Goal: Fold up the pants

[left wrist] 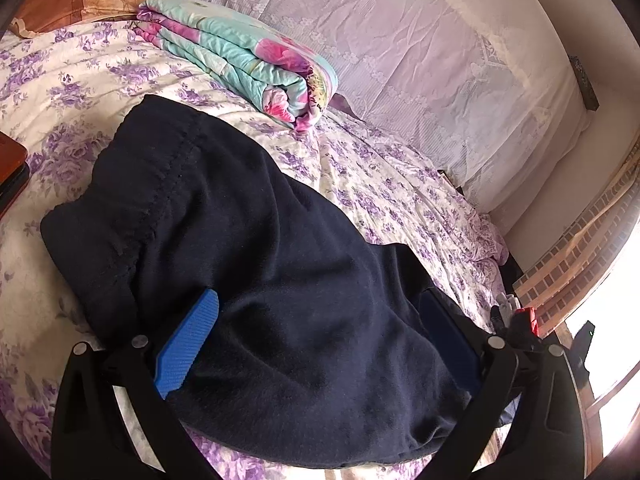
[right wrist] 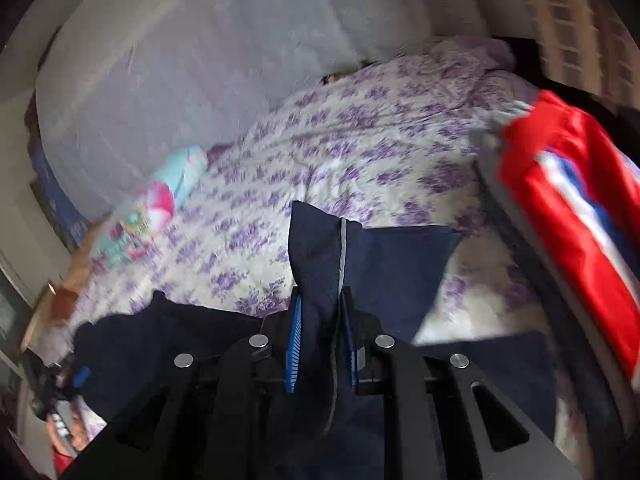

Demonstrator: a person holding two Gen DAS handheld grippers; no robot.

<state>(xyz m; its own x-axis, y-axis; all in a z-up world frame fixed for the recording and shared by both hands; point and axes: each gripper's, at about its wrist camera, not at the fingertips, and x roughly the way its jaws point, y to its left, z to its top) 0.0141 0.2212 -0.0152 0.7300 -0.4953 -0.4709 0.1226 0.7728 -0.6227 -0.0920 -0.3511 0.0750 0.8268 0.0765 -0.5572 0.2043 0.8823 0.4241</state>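
Right wrist view showed dark navy fleece pants (right wrist: 320, 264) pinched at a piped leg end between nearly closed jaws of the right gripper (right wrist: 321, 344), lifted over the purple-flowered bedspread (right wrist: 360, 152). Left gripper (left wrist: 320, 340) straddled the bulk with wide jaws, pressing contact unclear. Best carried across level, hem aligned to waistband, clear of the red satin jacket (right wrist: 568, 216).

One pair of dark navy fleece pants (left wrist: 248, 248) lies on one white bedspread printed with purple flowers (left wrist: 400, 184). One folded turquoise quilt with pink flowers (left wrist: 240, 60) and one brown-orange pillow (left wrist: 80, 0) rest there. One red, white and blue satin garment (right wrist: 568, 216) shows in the right wrist view.
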